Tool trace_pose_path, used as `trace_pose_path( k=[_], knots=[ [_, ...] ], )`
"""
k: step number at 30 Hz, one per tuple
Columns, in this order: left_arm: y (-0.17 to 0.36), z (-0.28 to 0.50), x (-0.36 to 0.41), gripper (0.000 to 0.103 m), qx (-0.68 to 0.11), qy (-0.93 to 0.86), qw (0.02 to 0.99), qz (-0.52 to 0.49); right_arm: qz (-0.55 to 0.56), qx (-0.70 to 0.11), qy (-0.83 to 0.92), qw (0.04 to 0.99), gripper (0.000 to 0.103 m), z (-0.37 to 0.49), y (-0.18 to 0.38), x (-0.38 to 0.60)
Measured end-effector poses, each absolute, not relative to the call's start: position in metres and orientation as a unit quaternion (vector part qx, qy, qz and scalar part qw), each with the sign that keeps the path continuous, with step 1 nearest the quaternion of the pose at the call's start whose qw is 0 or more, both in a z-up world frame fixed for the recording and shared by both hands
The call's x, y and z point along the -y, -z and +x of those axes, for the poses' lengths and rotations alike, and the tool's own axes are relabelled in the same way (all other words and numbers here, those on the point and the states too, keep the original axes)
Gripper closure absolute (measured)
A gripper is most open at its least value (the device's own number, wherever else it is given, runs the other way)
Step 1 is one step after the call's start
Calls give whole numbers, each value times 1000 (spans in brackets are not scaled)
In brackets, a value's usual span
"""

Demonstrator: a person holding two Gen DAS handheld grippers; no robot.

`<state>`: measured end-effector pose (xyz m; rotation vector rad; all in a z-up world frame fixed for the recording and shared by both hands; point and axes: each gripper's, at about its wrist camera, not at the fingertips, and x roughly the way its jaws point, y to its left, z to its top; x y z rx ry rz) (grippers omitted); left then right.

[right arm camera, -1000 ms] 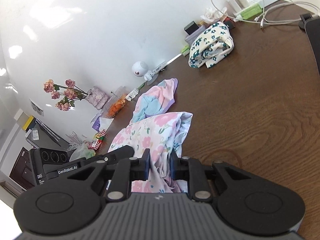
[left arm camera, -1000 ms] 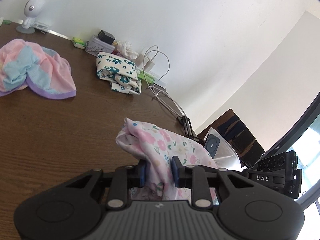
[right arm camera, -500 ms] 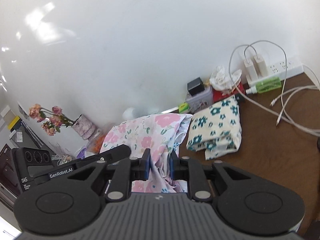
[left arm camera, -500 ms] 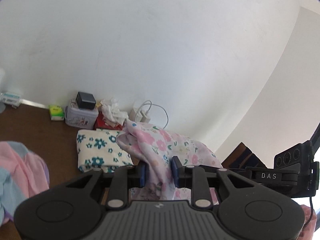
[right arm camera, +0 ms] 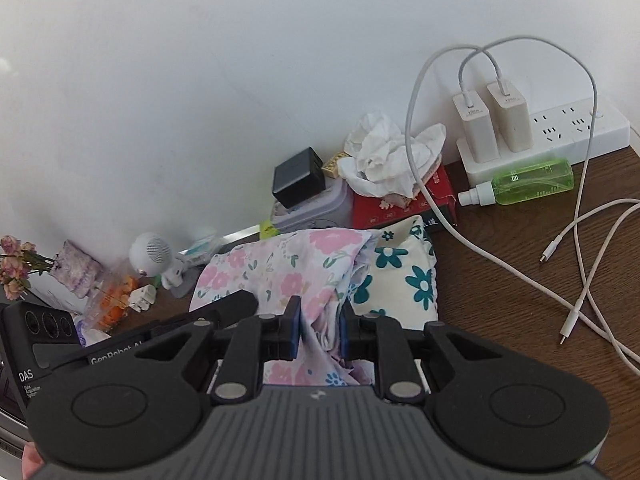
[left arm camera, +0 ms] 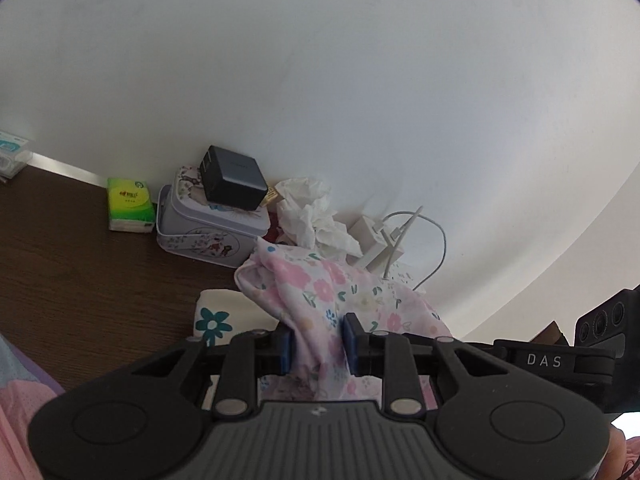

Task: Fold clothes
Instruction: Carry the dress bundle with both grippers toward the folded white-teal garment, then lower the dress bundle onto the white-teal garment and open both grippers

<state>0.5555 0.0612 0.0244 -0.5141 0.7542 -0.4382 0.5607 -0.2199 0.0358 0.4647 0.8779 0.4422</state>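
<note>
While both grippers lift, their jaws pinch the pink floral garment.

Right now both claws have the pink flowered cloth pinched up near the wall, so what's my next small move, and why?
Probably lower it onto the folded teal-flower cloth. The left claw and right claw each grip the pink flowered cloth, which hangs bunched right over that folded piece, so it looks ready to be set down there.

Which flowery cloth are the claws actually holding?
The pink-flowered cloth, pinched in both claws; the cream cloth with teal flowers lies untouched on the table behind it.
</note>
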Motion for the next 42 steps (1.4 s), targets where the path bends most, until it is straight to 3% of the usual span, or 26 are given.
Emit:
trace_pose_path(
  k=[10, 11, 14, 16, 19, 22, 23, 25, 26, 27, 35, 42],
  knots=[
    [15, 573, -67, 75, -373, 203, 862, -277, 231, -431, -197, 850, 84, 582, 3, 219],
    [13, 571, -68, 73, -370, 201, 864, -276, 235, -430, -196, 849, 82, 583, 4, 220],
    [-2, 561, -72, 57, -350, 194, 875, -273, 227, -415, -180, 863, 55, 577, -8, 225],
    [-19, 551, -77, 38, -321, 182, 893, -257, 198, -393, -172, 881, 51, 569, -23, 227],
    [-45, 534, -79, 35, -268, 165, 925, -214, 176, -347, -155, 908, 43, 556, -46, 236],
    [-60, 525, -67, 42, -246, 189, 934, -179, 171, -313, -174, 918, 45, 548, -62, 232],
    [-62, 525, -59, 48, -248, 198, 934, -162, 162, -311, -182, 919, 51, 547, -64, 226],
    [-58, 529, -41, 79, -268, 195, 936, -121, 135, -317, -184, 920, 70, 551, -62, 210],
    [-53, 533, -33, 86, -281, 189, 935, -105, 124, -323, -176, 921, 80, 554, -56, 202],
    [-47, 537, -27, 93, -294, 182, 934, -95, 114, -329, -168, 922, 81, 557, -50, 194],
    [-4, 556, -24, 94, -332, 163, 922, -111, 85, -339, -139, 927, 84, 558, -13, 178],
    [-40, 531, -41, 84, -281, 188, 930, -144, 63, -335, -139, 930, 83, 537, -17, 176]
  ],
)
